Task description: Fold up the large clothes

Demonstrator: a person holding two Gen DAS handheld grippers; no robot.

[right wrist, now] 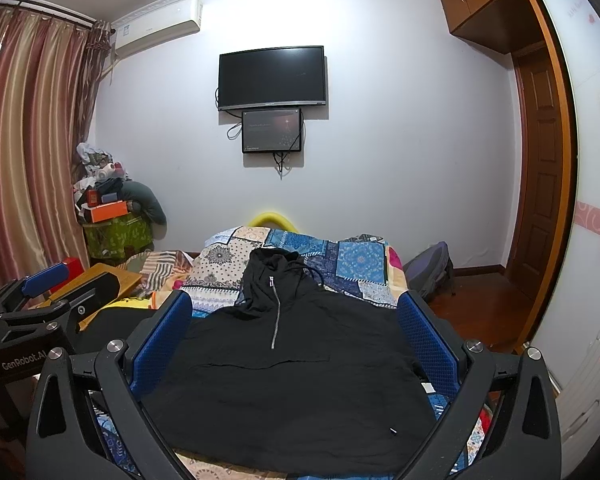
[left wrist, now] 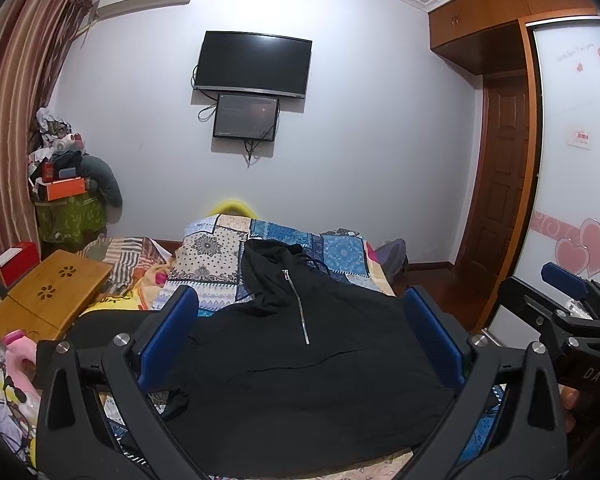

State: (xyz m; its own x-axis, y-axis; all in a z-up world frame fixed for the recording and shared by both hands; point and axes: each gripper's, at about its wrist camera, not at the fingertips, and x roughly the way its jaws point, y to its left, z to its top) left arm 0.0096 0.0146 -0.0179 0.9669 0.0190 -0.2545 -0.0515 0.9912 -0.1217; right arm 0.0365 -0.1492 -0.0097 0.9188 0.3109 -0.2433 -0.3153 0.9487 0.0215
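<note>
Our two tools, left [left wrist: 300, 324] and right [right wrist: 294, 322], both spread wide above the flat black hoodie [right wrist: 284, 380] on our bed [right wrist: 356, 260]

A black hooded pullover [left wrist: 300, 360] lies spread front-up on the patchwork bed cover [left wrist: 340, 252] (silver half-zip closed), hood toward the far wall.

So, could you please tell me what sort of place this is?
Most likely a home bedroom: a bed with a patchwork cover, a wardrobe, curtains and a wall TV.
</note>
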